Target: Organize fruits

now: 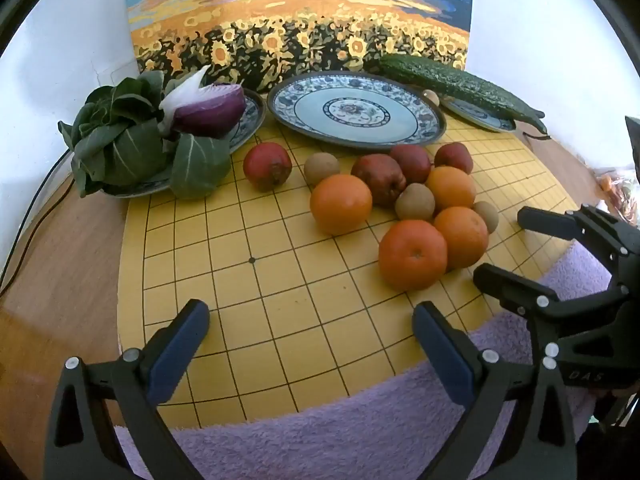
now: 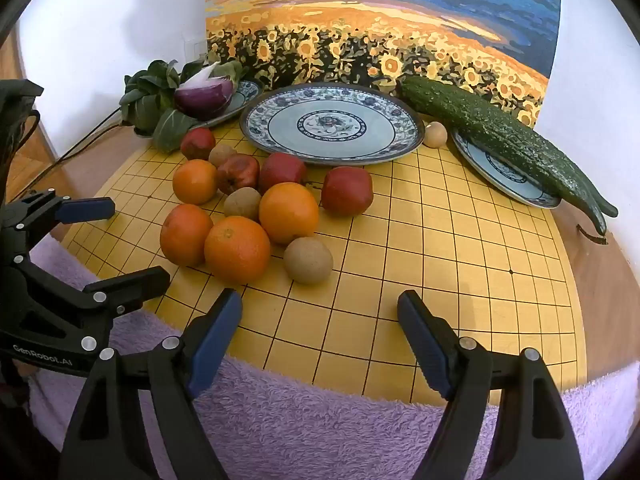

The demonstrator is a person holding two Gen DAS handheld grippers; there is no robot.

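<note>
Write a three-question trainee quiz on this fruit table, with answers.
1. True or false: the big middle plate is bare.
2. How many oranges lie on the yellow grid board?
3. What lies across the right-hand plate: A) cucumber, B) red onion, C) kiwi?

Key
1. True.
2. Four.
3. A. Both the left tool and the right tool stand open, holding nothing.

bright even daylight, soft shadows, sharp focus, strong fisheye edge bending.
</note>
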